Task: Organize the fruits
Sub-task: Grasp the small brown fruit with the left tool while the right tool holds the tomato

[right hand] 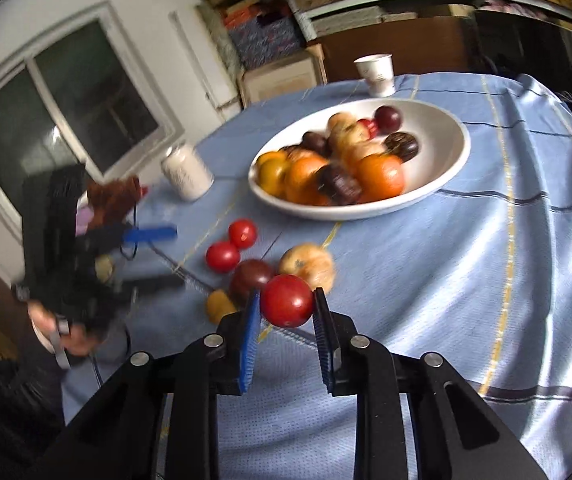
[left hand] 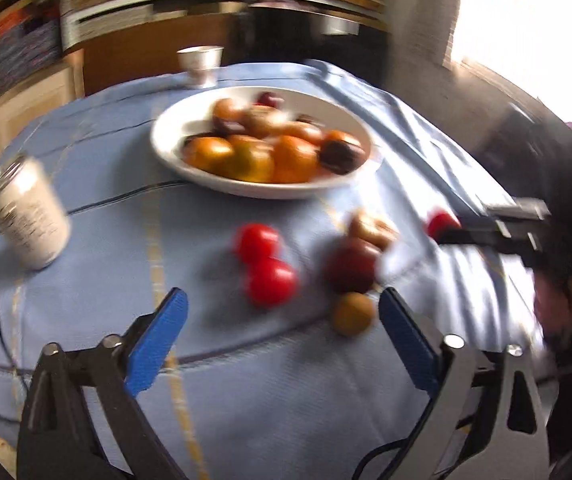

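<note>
Holding a red tomato (right hand: 287, 300), the right gripper (right hand: 286, 312) leaves five fruits at six o'clock of the full bowl (right hand: 452, 160); the left gripper (left hand: 282, 320) stands wide, empty.

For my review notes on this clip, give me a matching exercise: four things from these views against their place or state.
Things:
1. right gripper
2. left gripper
3. white bowl
4. paper cup

States or places:
a. stands on the cloth beyond the bowl
b. open, nothing between its pads
c. holds oranges and dark fruits
d. shut on a red fruit

Pairs: 1-d, 2-b, 3-c, 4-a
</note>
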